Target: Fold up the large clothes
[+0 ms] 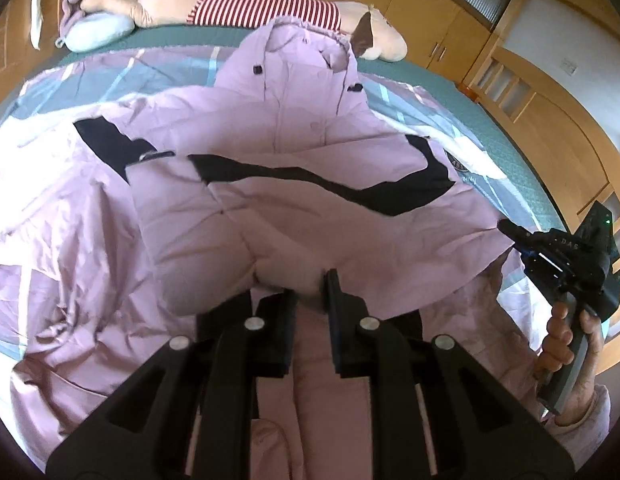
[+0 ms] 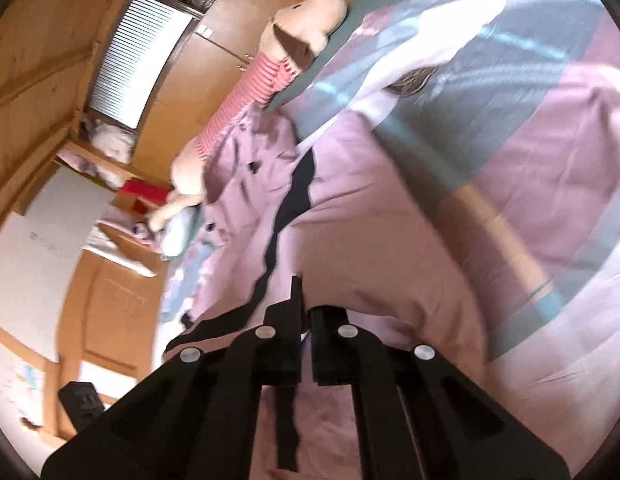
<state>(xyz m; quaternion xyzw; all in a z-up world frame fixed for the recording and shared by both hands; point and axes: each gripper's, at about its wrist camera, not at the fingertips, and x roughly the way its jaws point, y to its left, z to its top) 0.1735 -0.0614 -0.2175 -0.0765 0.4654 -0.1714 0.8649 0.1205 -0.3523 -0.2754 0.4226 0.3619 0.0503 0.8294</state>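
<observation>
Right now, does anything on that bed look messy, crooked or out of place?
Nothing is damaged or spilled. The pink jacket lies rumpled and crooked across the patterned bedspread, its lower part bunched where the left gripper pinches it. A plush toy lies along the far edge.

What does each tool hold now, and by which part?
Both tools, left and right, are shut on the pink jacket, each pinching its lifted lower edge.
</observation>
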